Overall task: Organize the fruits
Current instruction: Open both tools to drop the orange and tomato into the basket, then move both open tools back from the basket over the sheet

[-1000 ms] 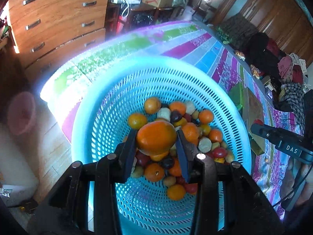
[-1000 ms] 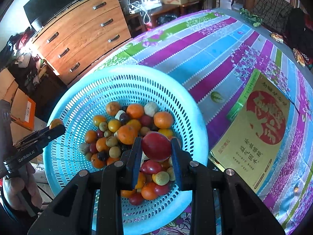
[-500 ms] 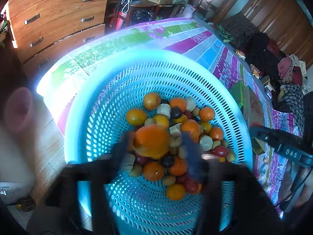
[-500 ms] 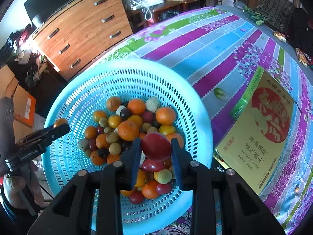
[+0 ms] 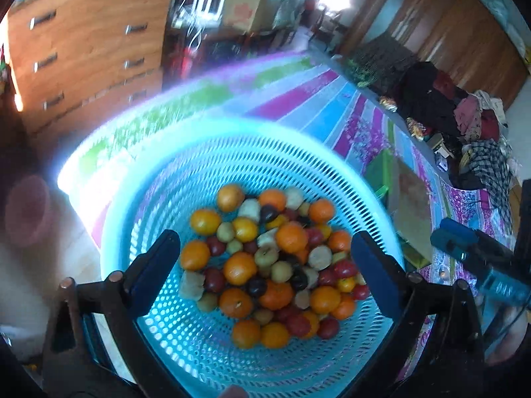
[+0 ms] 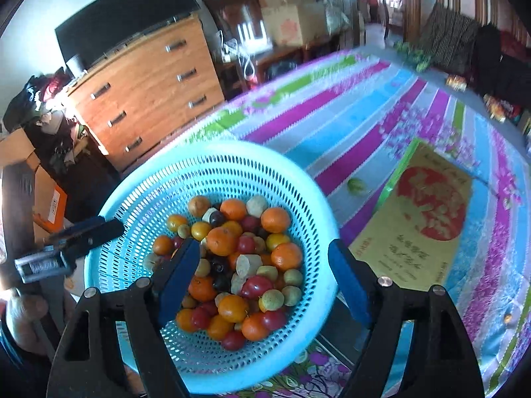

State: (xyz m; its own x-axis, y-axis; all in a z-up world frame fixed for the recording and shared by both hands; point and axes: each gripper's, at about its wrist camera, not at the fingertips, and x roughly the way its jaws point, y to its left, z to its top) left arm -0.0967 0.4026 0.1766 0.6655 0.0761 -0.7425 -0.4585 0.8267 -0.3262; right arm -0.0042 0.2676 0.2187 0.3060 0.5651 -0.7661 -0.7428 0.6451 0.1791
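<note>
Striped cloth is covering the counter (image 6: pixel 381 122); your left tool (image 5: pixel 265 258) and right tool (image 6: pixel 264 262) are gaping wide, empty, above the blue basket (image 6: pixel 232 159) where orange, red and pale fruits (image 6: pixel 239 255) are piling.

Fruits (image 6: pixel 239 258) in basket (image 6: pixel 212 156) on table (image 6: pixel 365 122)

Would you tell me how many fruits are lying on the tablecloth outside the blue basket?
1: a green fruit on the tablecloth, between the basket and the yellow box. Others may be hidden behind the basket.
</note>
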